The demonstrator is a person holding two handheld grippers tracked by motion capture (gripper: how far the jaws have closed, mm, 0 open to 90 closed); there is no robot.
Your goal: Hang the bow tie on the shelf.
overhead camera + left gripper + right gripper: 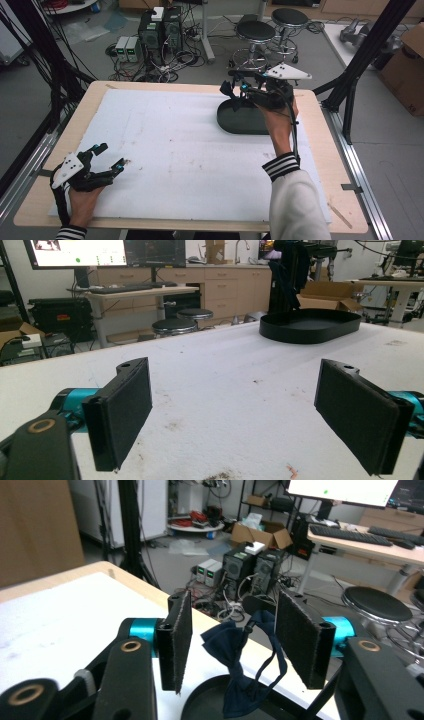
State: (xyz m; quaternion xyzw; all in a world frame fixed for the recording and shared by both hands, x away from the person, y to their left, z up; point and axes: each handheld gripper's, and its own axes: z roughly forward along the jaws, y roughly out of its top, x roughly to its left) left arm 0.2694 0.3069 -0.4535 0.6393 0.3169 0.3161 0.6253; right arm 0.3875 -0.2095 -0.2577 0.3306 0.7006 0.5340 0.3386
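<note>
Even, diffuse indoor light is seen in all three views, with no hard shadows cast on the white foam-covered tabletop (175,145). Soft shadow is gathered only under the black oval plastic tray (242,120). Glare is given off by the bright computer monitor (77,251), which is overexposed. The high view is slightly soft and bent at its edges; backgrounds in both gripper views are mildly blurred.
</note>
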